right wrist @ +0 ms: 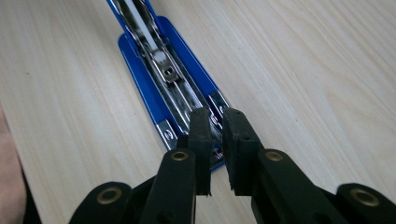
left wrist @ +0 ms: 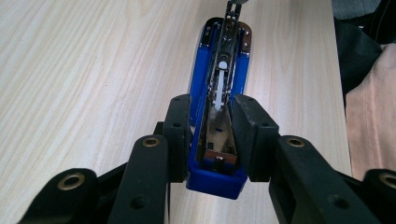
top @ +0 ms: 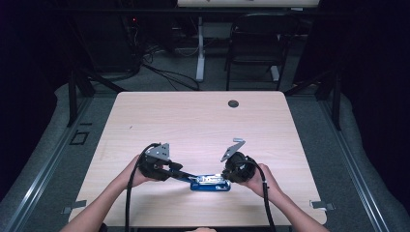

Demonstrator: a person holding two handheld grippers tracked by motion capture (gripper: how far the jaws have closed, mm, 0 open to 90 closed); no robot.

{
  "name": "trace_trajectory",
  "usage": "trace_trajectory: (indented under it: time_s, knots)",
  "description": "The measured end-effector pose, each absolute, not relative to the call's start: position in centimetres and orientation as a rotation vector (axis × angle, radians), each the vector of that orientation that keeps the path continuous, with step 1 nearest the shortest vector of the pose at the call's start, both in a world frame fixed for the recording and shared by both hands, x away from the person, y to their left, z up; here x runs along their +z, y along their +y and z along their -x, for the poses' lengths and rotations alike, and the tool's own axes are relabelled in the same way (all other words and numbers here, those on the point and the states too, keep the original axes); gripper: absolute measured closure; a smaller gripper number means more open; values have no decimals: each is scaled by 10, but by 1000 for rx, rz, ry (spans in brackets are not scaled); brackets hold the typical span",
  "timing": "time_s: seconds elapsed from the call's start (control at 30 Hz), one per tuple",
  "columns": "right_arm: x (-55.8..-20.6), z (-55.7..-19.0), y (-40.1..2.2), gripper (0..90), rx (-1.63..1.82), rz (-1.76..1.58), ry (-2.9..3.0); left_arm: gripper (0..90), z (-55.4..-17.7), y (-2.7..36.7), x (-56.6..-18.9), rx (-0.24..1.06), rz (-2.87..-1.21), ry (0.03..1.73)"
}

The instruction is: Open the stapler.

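Here the blue stapler (top: 210, 183) lies flat on the table (top: 193, 121) between the two grippers, near the person's edge. The left gripper (left wrist: 212, 135) is clamped on it: its fingers (left wrist: 180, 126) press the two blue sides at the rear end, and the body runs straight away from them. The stapler is open on top, so its metal channel (left wrist: 219, 112) shows between the fingers, with a white pusher (left wrist: 220, 91) lying inside it. The right gripper (right wrist: 214, 135) sits at the opposite end. Its fingers (right wrist: 201, 135) stand close together with a narrow gap, over the channel's tip, and I cannot tell whether they pinch anything. Beyond those fingers the channel (right wrist: 159, 70) runs away, the white pusher (right wrist: 148, 39) in it.
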State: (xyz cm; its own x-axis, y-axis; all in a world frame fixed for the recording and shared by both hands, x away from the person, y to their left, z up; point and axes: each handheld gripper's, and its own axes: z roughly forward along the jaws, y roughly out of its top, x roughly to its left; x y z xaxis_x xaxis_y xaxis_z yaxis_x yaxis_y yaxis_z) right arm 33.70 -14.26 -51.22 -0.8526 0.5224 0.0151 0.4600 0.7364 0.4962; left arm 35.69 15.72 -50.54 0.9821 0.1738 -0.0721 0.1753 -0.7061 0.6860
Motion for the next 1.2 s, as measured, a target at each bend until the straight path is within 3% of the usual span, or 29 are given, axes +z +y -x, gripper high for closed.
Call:
trace_trajectory:
  time_s: [0.37, 0.53, 1.2]
  knots:
    - [-521, -344, -143, 828, 712, -853, 2830, 683, -358, 157, -508, -3, -2380, 252]
    - [-523, -344, -142, 836, 715, -849, 2832, 711, -354, 150, -518, 50, -2469, 218]
    - [-524, -344, -141, 828, 722, -843, 2826, 707, -363, 150, -535, -31, -2512, 245]
